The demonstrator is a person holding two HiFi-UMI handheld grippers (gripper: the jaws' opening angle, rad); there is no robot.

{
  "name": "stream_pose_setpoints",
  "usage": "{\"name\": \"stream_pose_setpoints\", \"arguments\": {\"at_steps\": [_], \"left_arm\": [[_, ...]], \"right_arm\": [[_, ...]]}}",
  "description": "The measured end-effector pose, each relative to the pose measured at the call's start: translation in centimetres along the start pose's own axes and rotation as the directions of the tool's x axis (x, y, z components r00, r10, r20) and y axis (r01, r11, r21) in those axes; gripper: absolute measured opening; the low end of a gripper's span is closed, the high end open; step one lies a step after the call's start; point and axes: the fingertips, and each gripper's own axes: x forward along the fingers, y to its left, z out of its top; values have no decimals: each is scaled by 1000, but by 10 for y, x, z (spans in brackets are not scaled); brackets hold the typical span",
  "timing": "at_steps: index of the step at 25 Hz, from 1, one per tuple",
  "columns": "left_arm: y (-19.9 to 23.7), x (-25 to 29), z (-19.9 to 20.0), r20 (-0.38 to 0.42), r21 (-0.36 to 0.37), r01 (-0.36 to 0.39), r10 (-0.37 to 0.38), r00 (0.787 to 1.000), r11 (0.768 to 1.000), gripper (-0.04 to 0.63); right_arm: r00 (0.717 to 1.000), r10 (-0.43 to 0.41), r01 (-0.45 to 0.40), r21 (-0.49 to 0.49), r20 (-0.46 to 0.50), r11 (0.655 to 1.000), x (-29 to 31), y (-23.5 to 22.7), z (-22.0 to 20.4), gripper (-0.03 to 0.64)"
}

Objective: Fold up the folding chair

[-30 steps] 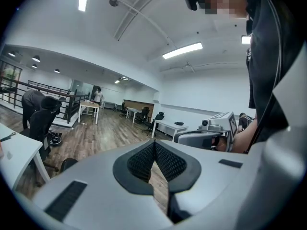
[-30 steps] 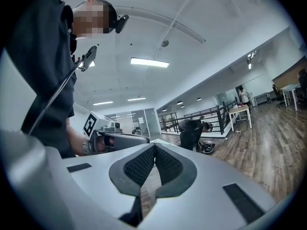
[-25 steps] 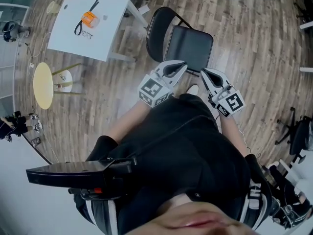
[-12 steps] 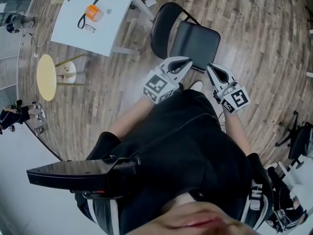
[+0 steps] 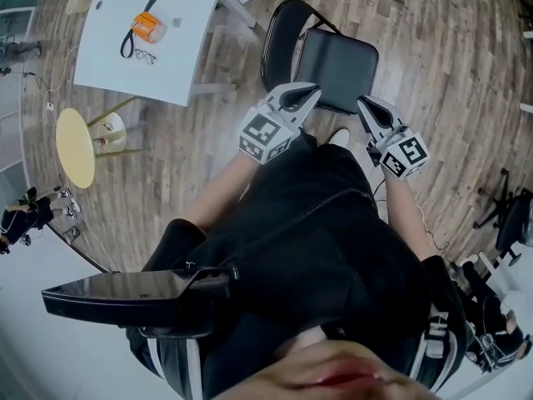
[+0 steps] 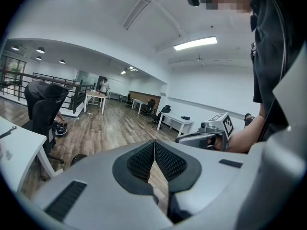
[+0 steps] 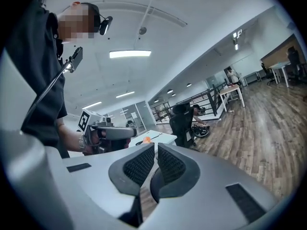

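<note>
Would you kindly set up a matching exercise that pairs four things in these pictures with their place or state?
Things:
1. black folding chair with padded seat
2. small orange object
3. round yellow-topped stool
4. left claw

Places or states:
A. shut, with nothing between its jaws
B. lying on the white rectangular table
C. standing unfolded, seat down, in front of the person
D. beside that table, at the left of the head view

Pairs: 1-C, 2-B, 3-D, 4-A.
</note>
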Motion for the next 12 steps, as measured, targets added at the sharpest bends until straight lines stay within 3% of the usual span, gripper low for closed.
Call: {"name": "stream_pose_setpoints", "arguments": {"at_steps": [8,12], "left_arm": [[100,-1,-38,-109,-53,-65,59,992,996,6],[148,-2,-57,-176,-60,-165,152,973,985,7]], "right_arm": [[988,-140,147,94,-70,985,28,-70,-41,12],[981,-155,172,159,-115,972,30,-104,-74,20]]}}
